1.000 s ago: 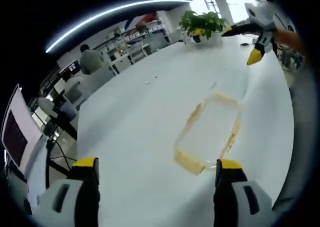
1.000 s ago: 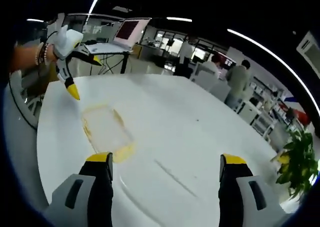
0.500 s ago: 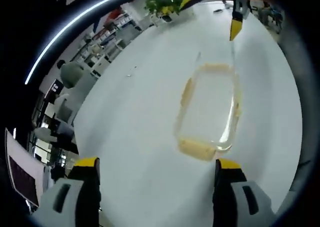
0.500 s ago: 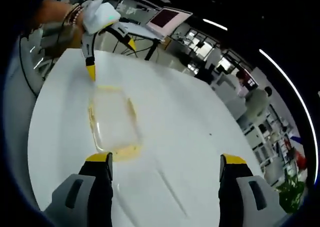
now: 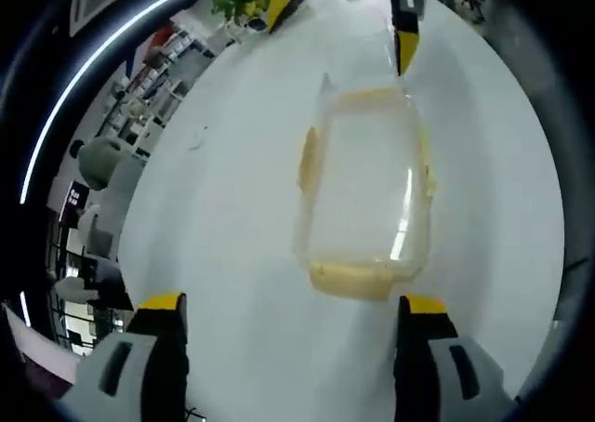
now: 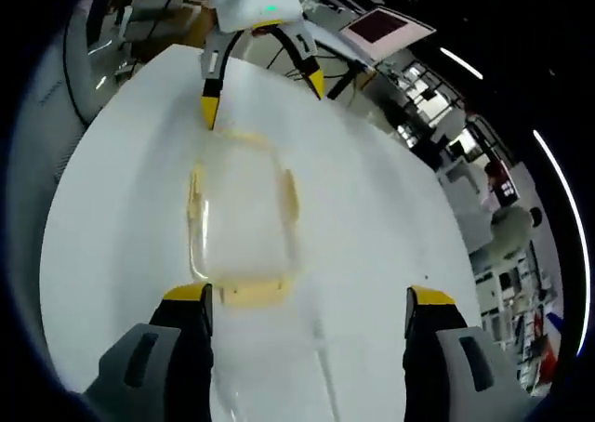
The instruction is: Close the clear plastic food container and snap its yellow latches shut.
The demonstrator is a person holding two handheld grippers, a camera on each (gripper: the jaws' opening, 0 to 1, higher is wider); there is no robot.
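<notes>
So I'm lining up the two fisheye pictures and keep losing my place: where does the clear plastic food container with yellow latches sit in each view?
Left gripper view: the clear plastic food container with yellow latches lies just above centre, its long side running away from the open left gripper.
Right gripper view: it lies left of centre, beyond the right gripper's left jaw.
Shared landmark: the white table beneath it.

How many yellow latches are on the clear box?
4: in the left gripper view, near end latch, far end latch, left side latch, right side latch.
</notes>
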